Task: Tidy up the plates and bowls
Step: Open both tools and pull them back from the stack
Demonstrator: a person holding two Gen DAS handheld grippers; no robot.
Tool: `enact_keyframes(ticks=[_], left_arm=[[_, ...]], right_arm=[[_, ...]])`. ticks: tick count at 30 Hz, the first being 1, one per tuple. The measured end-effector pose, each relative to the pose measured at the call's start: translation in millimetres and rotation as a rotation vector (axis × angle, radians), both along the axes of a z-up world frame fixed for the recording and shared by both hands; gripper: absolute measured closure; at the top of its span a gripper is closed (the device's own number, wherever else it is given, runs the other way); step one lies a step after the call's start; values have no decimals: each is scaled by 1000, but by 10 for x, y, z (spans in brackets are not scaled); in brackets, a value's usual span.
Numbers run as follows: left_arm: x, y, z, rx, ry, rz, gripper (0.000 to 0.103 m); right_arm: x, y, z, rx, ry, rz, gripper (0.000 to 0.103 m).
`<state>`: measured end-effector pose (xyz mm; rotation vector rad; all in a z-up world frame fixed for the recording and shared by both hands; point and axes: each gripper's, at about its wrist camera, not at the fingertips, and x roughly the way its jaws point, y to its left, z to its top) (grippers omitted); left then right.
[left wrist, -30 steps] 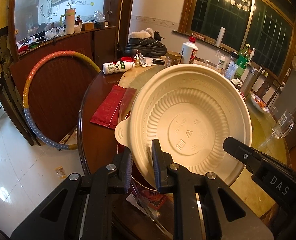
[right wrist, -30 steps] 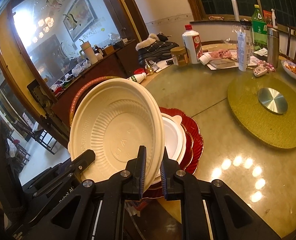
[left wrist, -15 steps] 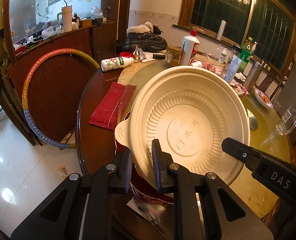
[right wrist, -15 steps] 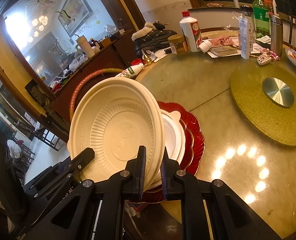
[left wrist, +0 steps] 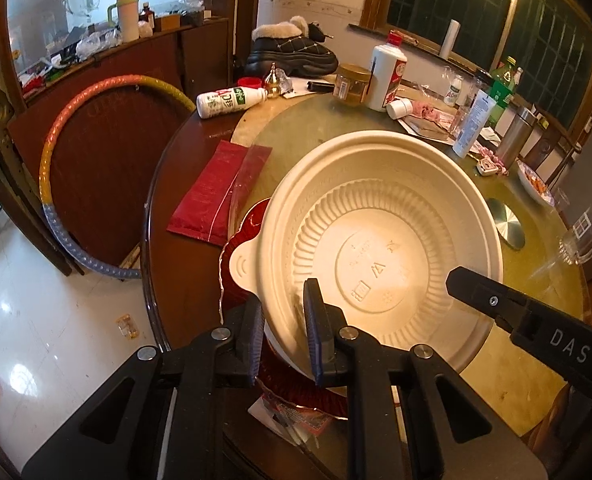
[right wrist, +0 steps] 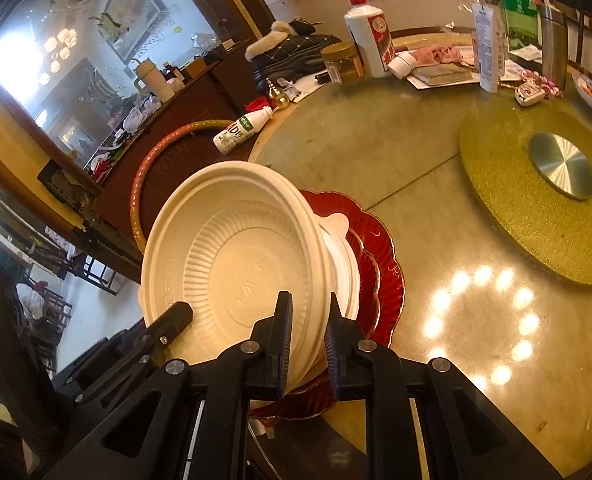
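Our left gripper (left wrist: 283, 322) clamped tight, angled down; our right gripper (right wrist: 307, 334) angled down, jaws opening.

Home dining room, round table (right wrist: 376, 152) with lazy Susan (right wrist: 536, 208), cluttered sideboard (left wrist: 136, 52), bottles

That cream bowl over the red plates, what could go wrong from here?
1. The right tongs are opening with the cream bowl rim between them; the bowl is tilted, so it could swing down on the left tongs alone.
2. It may land askew on the white bowl and not nest.
3. The red plates sit near the table edge; a hard landing might shift the stack.
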<state>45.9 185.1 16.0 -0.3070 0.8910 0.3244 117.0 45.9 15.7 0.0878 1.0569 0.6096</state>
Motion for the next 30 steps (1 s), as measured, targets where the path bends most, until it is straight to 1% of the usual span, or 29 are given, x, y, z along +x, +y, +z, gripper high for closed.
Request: enact_keyframes(ticks=[1, 2, 3, 4, 5, 6, 7, 8, 10, 11, 12, 14, 15, 17, 18, 20, 22, 24, 25, 27, 28, 30], left_arm=[[5, 5, 7, -5, -5, 6, 87], [6, 14, 15, -9, -9, 13, 86], [5, 19, 23, -14, -14, 18, 82], [-1, 20, 35, -13, -22, 27, 77], [-5, 18, 50, -3, -29, 39, 67], [-12, 13, 64, 10, -34, 52, 54], [-16, 11, 80, 17, -40, 62, 48], [-28, 5, 99, 25, -50, 69, 43], [-88, -24, 156, 48, -88, 75, 43], [-127, -48, 180, 64, -106, 79, 40], [-157, -66, 194, 76, -114, 81, 33], [-238, -124, 228, 94, -140, 76, 23], [-327, -187, 247, 121, -173, 69, 20], [-438, -279, 265, 172, -198, 69, 16], [-500, -336, 262, 188, -201, 59, 16], [-598, -421, 244, 199, -200, 27, 15], [-698, -483, 203, 202, -198, 4, 11], [-749, -530, 173, 200, -182, -16, 0], [-768, -564, 161, 212, -174, -28, 0], [-793, -619, 155, 235, -169, -42, 0], [-800, -636, 154, 236, -174, -49, 0], [-776, -641, 151, 213, -179, -67, 0]], right_arm=[[11, -5, 6, 0, -2, -8, 83], [20, -13, 17, 2, -5, -17, 76], [24, -16, 28, 2, -10, -25, 65], [26, -17, 41, 2, -17, -28, 61], [18, -12, 57, 0, -28, -27, 55], [10, -4, 72, -5, -39, -27, 51], [5, 8, 87, -11, -51, -26, 49], [-9, 20, 108, -21, -68, -26, 43], [-38, 26, 146, -20, -94, -23, 38], [-56, 17, 162, -13, -104, -21, 35], [-77, 3, 184, -4, -115, -18, 31], [-156, -47, 236, 25, -144, -12, 27], [-211, -75, 265, 39, -165, -4, 22], [-344, -145, 316, 55, -219, 19, 15], [-418, -186, 332, 61, -241, 31, 15], [-545, -260, 352, 66, -267, 78, 15], [-647, -361, 364, 42, -297, 98, 15], [-720, -489, 375, 35, -331, 93, 10], [-753, -564, 379, 33, -345, 86, 8], [-829, -717, 384, 24, -380, 87, 1], [-845, -760, 385, 15, -393, 92, 1], [-914, -838, 383, -19, -426, 107, 1]])
